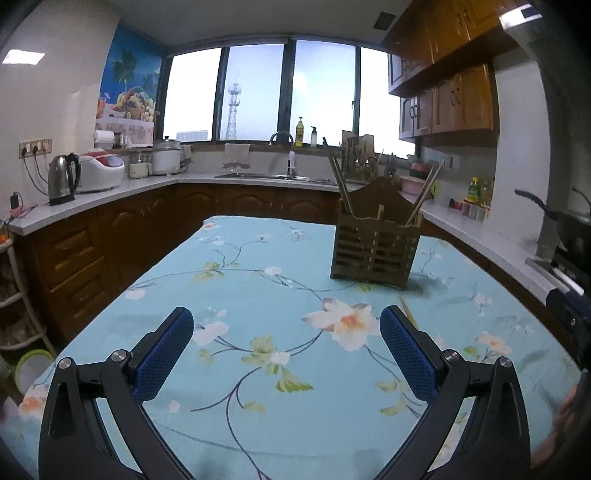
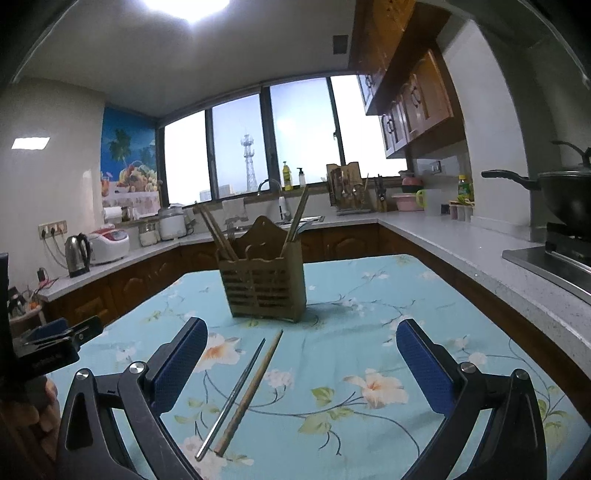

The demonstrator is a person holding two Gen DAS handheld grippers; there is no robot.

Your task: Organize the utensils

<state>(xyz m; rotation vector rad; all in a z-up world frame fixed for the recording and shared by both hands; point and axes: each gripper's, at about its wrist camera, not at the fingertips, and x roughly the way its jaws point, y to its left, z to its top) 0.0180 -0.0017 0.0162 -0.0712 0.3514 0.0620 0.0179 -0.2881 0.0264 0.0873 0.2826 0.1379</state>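
On the floral tablecloth (image 2: 369,295), the left gripper (image 1: 286,332) is released, holding nothing. The wooden holder (image 2: 264,290) stands at 12 o'clock with chopsticks upright. A metal chopstick (image 2: 231,397) and a wooden chopstick (image 2: 251,387) lie side by side, tips toward 1 o'clock. The right gripper (image 2: 301,343) is released above them.

kitchen | big window (image 1: 258,88) | wood cabinets (image 1: 447,103) | ceiling light (image 2: 188,7) on
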